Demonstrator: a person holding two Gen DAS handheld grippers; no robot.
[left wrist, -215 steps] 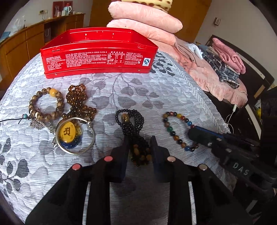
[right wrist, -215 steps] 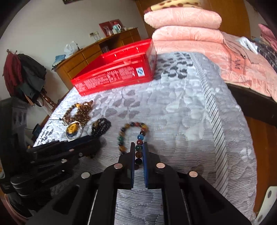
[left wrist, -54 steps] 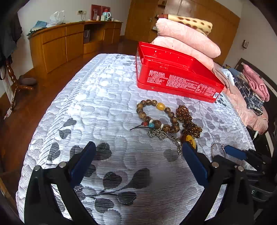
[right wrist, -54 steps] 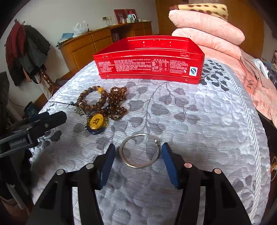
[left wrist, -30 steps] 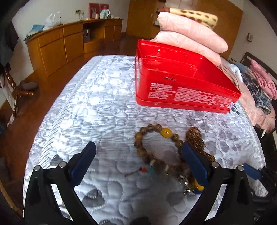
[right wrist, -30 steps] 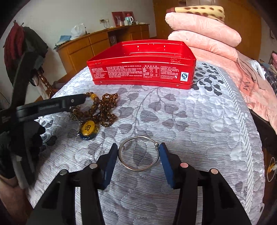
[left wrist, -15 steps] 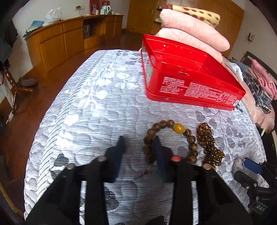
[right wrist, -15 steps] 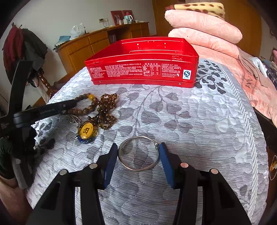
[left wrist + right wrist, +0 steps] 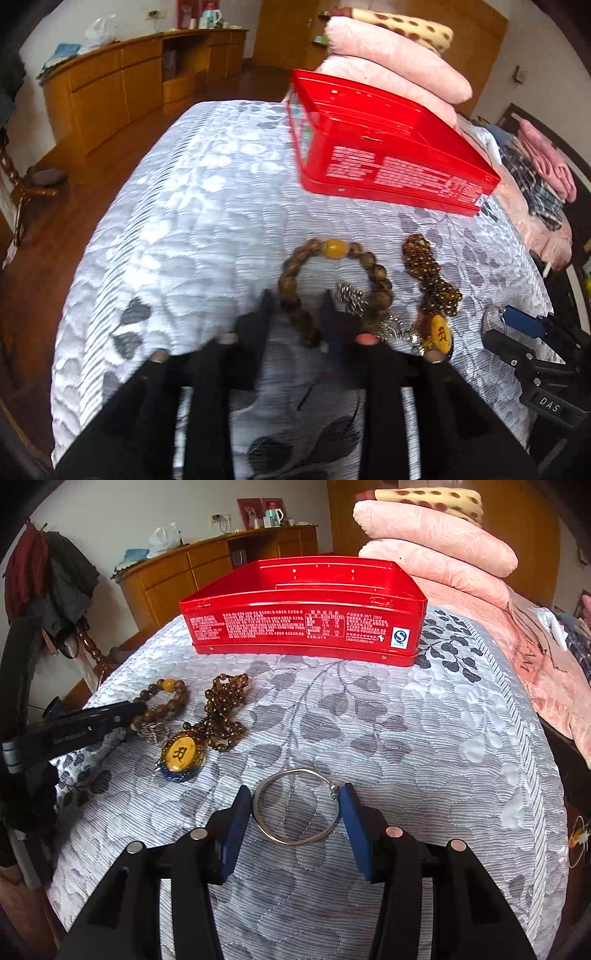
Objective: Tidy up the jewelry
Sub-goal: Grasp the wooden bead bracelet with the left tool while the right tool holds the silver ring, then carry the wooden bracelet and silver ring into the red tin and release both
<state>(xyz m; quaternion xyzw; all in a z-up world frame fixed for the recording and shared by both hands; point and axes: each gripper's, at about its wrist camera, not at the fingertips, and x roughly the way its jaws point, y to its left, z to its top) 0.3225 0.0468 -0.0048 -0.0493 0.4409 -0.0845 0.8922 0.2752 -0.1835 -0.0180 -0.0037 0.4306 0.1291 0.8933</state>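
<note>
My left gripper is closed on the near left side of a brown wooden-bead bracelet with one amber bead, lying on the grey quilt. My right gripper holds a silver bangle across its width between the blue pads, low over the quilt. A small-bead brown necklace with a yellow pendant lies between the two. The open red tin box stands at the far end of the quilt; it also shows in the left wrist view.
Pink pillows are stacked behind the box. A wooden cabinet runs along the far left wall. The quilt's left edge drops to a wooden floor. Folded clothes lie at the right.
My left gripper closed from wide open onto the wooden-bead bracelet over the last second. My right gripper narrowed onto the silver bangle and has held still since.
</note>
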